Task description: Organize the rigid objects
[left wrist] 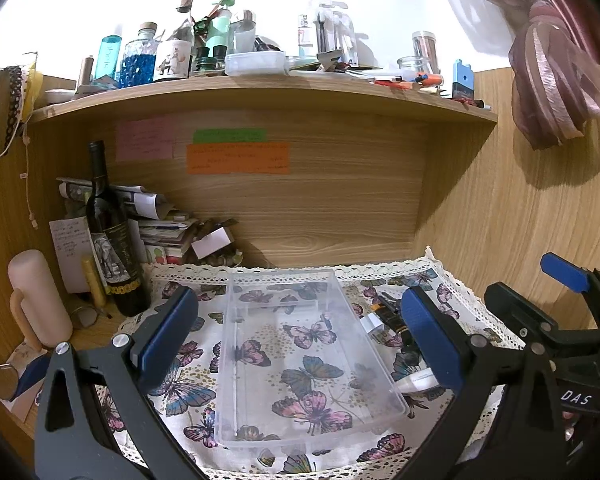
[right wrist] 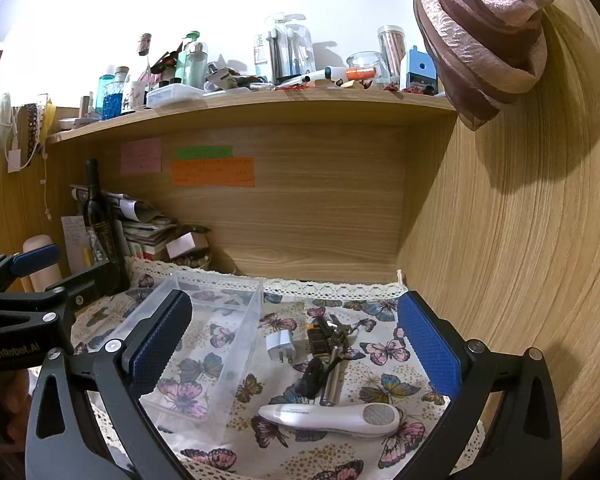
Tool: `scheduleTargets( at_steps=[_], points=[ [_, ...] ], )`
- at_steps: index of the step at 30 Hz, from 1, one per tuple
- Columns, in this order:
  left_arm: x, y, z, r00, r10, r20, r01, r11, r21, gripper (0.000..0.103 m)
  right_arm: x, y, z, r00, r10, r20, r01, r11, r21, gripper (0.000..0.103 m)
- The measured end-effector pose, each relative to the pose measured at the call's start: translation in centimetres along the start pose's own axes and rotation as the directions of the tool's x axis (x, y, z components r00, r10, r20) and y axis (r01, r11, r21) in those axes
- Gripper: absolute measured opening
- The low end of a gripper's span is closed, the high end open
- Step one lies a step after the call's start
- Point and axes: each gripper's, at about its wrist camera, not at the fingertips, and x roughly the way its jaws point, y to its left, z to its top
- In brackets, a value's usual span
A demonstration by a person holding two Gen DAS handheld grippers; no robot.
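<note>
Both jaws wide; one clear bin (right wrist: 204, 336); one plug (right wrist: 280, 344)

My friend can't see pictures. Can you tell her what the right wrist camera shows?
An open right gripper hovers over a butterfly cloth holding a white handheld device, a plug and keys. An empty clear box sits to their left, under a cluttered shelf.

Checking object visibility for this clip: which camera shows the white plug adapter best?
The right wrist view: the plug adapter lies fully visible on the cloth beside the clear box. In the left wrist view only a white corner shows past the box wall.
</note>
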Motion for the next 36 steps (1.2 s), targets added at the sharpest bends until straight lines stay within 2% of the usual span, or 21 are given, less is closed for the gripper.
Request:
scheduleTargets(
  at_steps=[36],
  points=[
    [-0.34,0.27,-0.27,1.000,0.003,0.007,-0.003,1.000,-0.002,0.103,0.19,0.57,-0.08,1.000,0.000,0.000,0.000,1.000,-0.021,0.103]
  ],
)
